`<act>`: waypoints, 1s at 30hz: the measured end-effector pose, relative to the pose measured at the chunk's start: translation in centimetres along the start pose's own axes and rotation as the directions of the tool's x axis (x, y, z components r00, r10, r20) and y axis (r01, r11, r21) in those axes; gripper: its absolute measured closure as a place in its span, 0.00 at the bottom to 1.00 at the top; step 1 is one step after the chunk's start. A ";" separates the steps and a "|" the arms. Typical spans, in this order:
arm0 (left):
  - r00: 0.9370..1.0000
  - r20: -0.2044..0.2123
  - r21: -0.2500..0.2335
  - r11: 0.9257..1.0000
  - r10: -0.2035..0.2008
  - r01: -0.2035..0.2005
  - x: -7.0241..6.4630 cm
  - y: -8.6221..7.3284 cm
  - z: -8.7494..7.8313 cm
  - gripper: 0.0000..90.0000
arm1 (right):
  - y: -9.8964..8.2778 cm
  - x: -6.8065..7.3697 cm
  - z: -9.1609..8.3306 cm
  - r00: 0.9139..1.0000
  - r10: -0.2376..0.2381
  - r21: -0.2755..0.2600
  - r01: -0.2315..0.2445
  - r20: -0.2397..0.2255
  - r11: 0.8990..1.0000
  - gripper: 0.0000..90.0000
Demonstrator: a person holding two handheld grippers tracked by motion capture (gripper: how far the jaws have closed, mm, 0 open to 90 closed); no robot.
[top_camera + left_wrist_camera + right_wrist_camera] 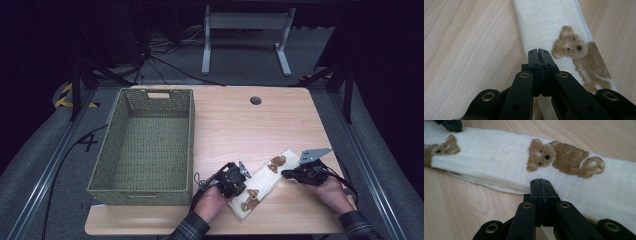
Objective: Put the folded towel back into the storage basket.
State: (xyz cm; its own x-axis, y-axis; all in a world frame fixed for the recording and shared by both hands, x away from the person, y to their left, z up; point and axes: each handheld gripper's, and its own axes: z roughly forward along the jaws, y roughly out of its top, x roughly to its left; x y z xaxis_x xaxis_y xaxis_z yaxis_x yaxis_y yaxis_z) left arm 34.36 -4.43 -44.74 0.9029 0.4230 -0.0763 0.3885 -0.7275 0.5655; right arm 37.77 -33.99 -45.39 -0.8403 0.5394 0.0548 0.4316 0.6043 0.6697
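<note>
A light wooden table (pixel 235 130) carries a large green woven basket (pixel 145 145) on its left half, its inside bare. To the right of the basket, near the front edge, a folded cream cloth (pixel 265 182) printed with brown teddy bears lies as a long strip, running diagonally from near-left to far-right. The left gripper (pixel 239 175) sits at the strip's near-left end, its jaws pressed together with their tips at the cloth's edge (pixel 544 30); whether they pinch fabric I cannot tell. The right gripper (pixel 287 174) meets the far-right end, jaws likewise closed tight, tips against the cloth's folded edge (pixel 499 165) just below a bear.
</note>
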 end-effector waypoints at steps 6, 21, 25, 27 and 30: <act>0.999 0.033 0.011 1.000 0.025 -0.026 -1.1 0.2 0.2 0.99 | 0.7 -0.7 0.6 1.000 -0.004 -0.005 0.004 -0.008 1.000 1.00; 0.992 0.110 -0.007 0.998 0.058 -0.057 -2.4 0.2 0.5 0.99 | 2.7 -2.3 2.7 0.998 -0.019 -0.042 0.017 -0.061 0.999 1.00; 0.990 0.127 -0.006 0.998 0.066 -0.066 -2.7 0.0 0.5 0.99 | 3.8 -2.3 3.8 0.996 -0.045 -0.036 0.043 -0.075 0.998 1.00; 0.988 0.136 -0.003 0.998 0.069 -0.069 -2.8 0.0 0.5 0.99 | 4.3 -2.3 4.2 0.995 -0.057 -0.035 0.054 -0.081 0.998 1.00; 0.986 0.147 -0.006 0.997 0.077 -0.077 -2.9 0.0 0.5 0.99 | 4.9 -2.3 4.7 0.994 -0.064 -0.033 0.061 -0.093 0.998 1.00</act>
State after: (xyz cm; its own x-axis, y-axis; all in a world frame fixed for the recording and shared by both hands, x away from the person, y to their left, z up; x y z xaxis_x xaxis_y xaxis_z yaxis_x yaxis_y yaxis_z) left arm 31.80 -5.94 -44.94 0.9474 0.2815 -0.1524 0.3167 -0.7548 0.5744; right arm 43.33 -29.45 -45.73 -0.8931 0.4426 0.0809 0.3686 0.6167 0.6956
